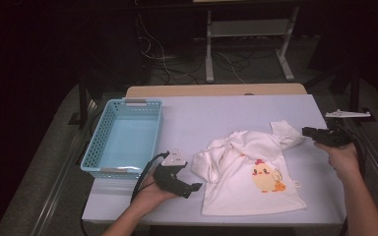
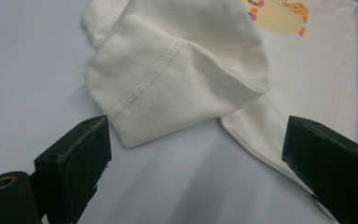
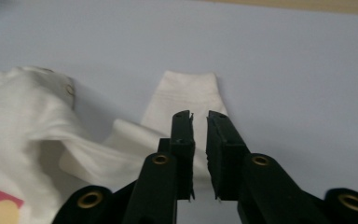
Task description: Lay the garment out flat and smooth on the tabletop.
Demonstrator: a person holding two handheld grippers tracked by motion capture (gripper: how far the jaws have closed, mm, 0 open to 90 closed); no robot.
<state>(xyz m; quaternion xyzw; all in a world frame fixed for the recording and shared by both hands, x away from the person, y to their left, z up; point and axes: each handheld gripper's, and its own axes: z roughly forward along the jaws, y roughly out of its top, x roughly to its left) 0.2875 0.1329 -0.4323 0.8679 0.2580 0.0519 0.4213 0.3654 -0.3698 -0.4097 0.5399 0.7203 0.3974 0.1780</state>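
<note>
A white child's shirt point(image 1: 248, 196) with a yellow chick print point(image 1: 265, 178) lies rumpled on the pale table point(image 1: 216, 113), right of centre. My left gripper point(image 1: 193, 191) rests low at the shirt's left edge. In the left gripper view it point(image 2: 196, 154) is open wide, its jaws on either side of the folded left sleeve point(image 2: 168, 79) without touching it. My right gripper point(image 1: 306, 131) points at the right sleeve point(image 1: 285, 132) from the table's right side. In the right gripper view its jaws point(image 3: 199, 114) stand a narrow gap apart just over that sleeve point(image 3: 186, 91), with no cloth pinched between them.
A light blue plastic basket point(image 1: 128, 105) stands at the table's left, with nothing in it. Bare tabletop runs behind the shirt to the wooden far edge point(image 1: 216, 90). Metal stand legs and cables lie on the dark floor beyond.
</note>
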